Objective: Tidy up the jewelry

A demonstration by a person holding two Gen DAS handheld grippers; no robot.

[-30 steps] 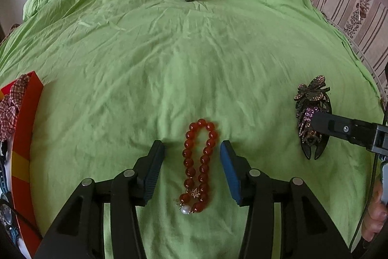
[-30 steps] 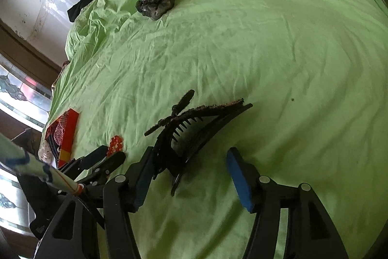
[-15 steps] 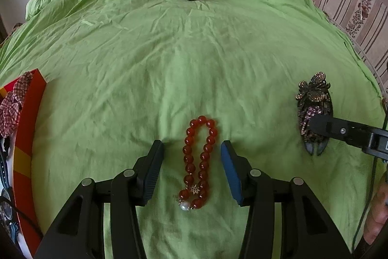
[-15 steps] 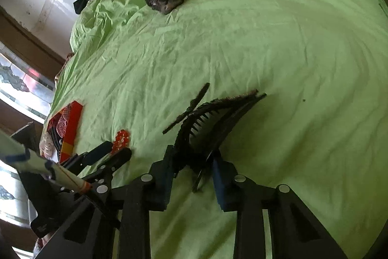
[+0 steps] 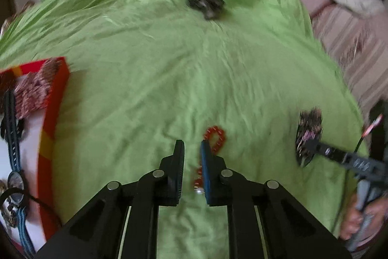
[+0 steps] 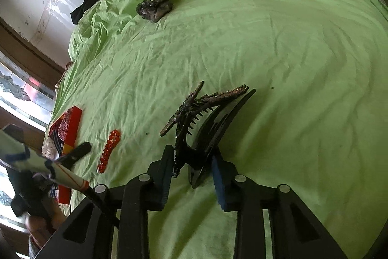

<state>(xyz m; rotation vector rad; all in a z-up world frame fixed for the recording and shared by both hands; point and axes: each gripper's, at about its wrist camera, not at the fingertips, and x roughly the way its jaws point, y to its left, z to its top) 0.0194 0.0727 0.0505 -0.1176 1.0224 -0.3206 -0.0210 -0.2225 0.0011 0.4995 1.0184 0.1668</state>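
- The left gripper [image 5: 191, 149] is closing, its jaws now narrow with nothing between the pads; the red bead bracelet [image 5: 213, 137] is lying on the green bedsheet [image 5: 169, 77], showing just past the blue finger [image 5: 206, 169] and partly hidden behind it.
- In the right wrist view the bracelet [image 6: 108, 151] is lying flat on the sheet, beside the left gripper's fingertip [image 6: 81, 148] and apart from it.
- The right gripper [image 6: 192, 162] is holding the jewelled hair claw clip [image 6: 201, 123] by its base, pads pressing on both sides, while the jaws are easing slightly wider.
- The clip is standing tilted, teeth pointing away from the bracelet.
- A red box [image 5: 52, 113] holding a watch and patterned fabric is sitting at the sheet's edge, well apart from the bracelet.
- A dark ornament [image 6: 155, 7] is resting far up the sheet, well beyond the bracelet.
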